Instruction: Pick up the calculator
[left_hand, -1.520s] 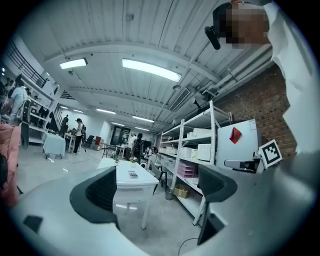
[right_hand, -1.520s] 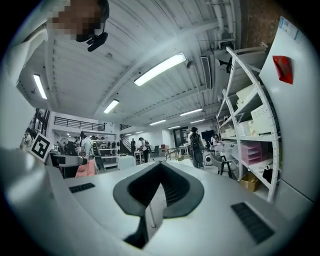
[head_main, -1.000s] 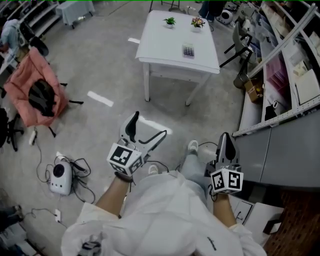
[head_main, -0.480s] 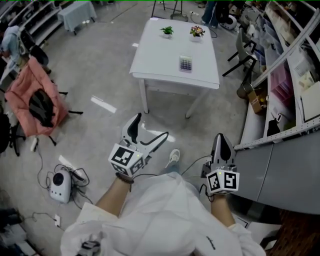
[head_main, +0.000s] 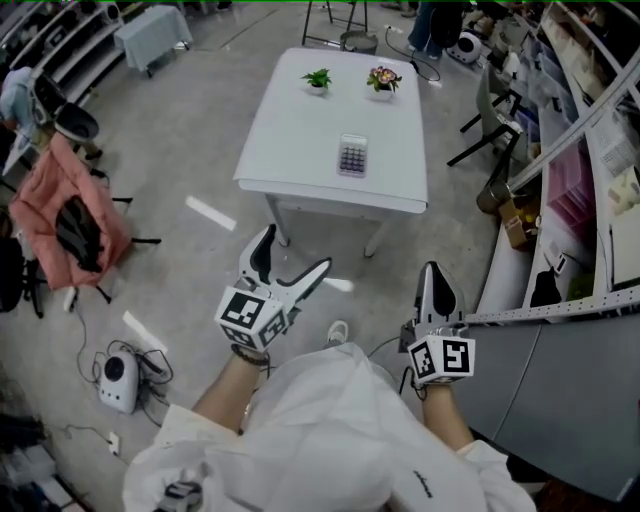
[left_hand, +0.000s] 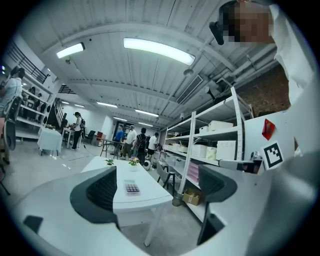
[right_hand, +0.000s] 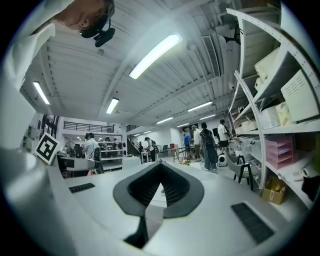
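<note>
Calculator: we found the flat grey calculator with dark keys (head_main: 352, 156) lying on the white rectangular table (head_main: 300, 140), toward its near edge and well apart from both grippers.
Left gripper: we held the left gripper (head_main: 295, 250) with its jaws spread wide and empty; its own view framed the calculator far off between them.
Right gripper: the right gripper (head_main: 432, 272) had its jaws pressed together on nothing.
Risk: we judged that jaws brought in too flat could shove so thin a body along the smooth top, or off the near edge, instead of gripping it.
Surroundings: a small green potted plant (head_main: 318, 78) and a small flowering potted plant (head_main: 381, 78) stood at the table's far end; grey metal shelving (head_main: 590, 120) ran along the right; a pink jacket (head_main: 40, 215) hung at the left.
Obstruction: we saw nothing on the table between its near edge and the calculator.
</note>
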